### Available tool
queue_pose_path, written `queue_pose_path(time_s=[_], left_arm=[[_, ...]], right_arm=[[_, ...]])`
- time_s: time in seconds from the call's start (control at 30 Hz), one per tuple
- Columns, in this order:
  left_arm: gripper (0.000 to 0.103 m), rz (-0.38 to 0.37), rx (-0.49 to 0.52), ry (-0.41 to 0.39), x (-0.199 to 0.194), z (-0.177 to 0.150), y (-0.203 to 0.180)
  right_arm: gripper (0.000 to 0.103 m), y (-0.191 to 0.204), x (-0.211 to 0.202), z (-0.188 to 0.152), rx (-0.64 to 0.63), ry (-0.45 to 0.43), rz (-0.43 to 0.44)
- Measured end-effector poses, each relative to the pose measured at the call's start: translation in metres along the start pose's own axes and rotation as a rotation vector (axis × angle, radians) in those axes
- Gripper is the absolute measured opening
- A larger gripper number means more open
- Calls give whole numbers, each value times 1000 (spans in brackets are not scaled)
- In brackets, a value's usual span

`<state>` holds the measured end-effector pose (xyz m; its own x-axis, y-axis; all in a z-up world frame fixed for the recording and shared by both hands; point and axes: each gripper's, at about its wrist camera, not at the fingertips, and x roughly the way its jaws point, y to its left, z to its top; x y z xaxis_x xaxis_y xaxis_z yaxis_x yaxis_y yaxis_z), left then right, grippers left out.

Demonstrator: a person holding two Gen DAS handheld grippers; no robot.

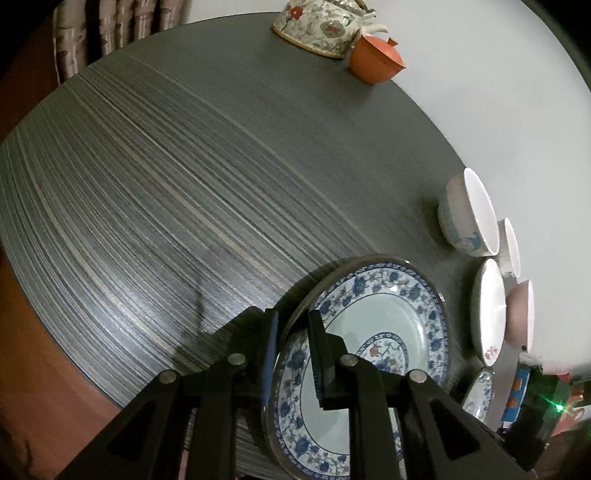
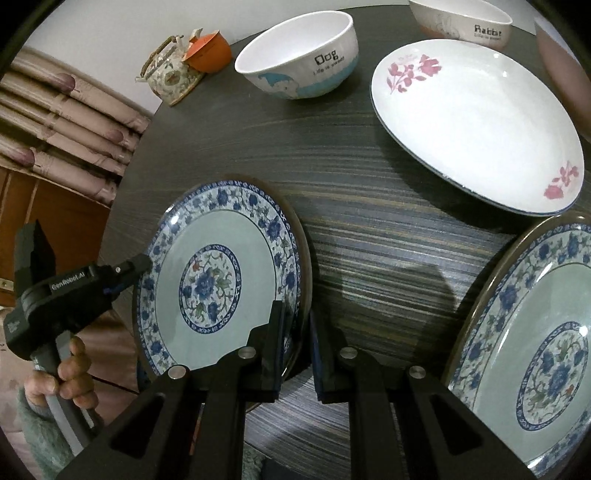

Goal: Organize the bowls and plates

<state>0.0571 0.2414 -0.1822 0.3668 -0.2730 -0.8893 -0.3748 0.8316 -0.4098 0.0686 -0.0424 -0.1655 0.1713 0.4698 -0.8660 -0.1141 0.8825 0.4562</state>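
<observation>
A blue floral plate [image 1: 373,332] [image 2: 218,280] is gripped on opposite rims by both grippers. My left gripper [image 1: 293,354] is shut on its rim; in the right wrist view that gripper [image 2: 140,264] shows at the plate's left edge. My right gripper [image 2: 297,343] is shut on the near right rim. A second blue floral plate [image 2: 528,350] lies at the right. A white plate with pink flowers [image 2: 476,122] lies beyond. The "Dog" bowl [image 2: 299,55] and the "Rabbit" bowl [image 2: 461,18] stand at the back.
The dark striped round table [image 1: 166,177] carries a floral teapot [image 1: 321,26] and an orange cup [image 1: 376,57] at its far edge. A pink bowl [image 2: 561,55] stands at the right. A curtain [image 2: 66,136] hangs to the left.
</observation>
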Motion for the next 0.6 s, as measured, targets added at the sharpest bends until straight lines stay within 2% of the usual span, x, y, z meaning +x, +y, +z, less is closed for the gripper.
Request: queue_pose_path(time_s=[0.17,0.23,0.27,0.33,0.4,0.47,0.53,0.6], left_arm=[[18,-11,-21,0,1,-1,3],[21,-8,-25,-5,0,-1,5],[25,1,-30,-11,-1,-2,6],[28,11,-33,-26,-4,-2,8],[32,22,-40,-51,-8,-1,10],[34,45,-34,-90,-14,-1,11],[34,89,-17,-136,-21,-2,8],[34,118,5,-191,-31,-5,4]], right_arm=[[15,3,2,-3,-14,-3,-10],[16,4,2,-4,-14,-6,-16],[18,4,1,-4,-12,-8,-19],[28,4,0,-5,-22,-13,-33],[33,3,-3,-7,-17,-20,-38],[34,1,-9,-10,-12,-35,-37],[39,0,-14,-11,-14,-47,-40],[40,1,-21,-14,-24,-70,-47]])
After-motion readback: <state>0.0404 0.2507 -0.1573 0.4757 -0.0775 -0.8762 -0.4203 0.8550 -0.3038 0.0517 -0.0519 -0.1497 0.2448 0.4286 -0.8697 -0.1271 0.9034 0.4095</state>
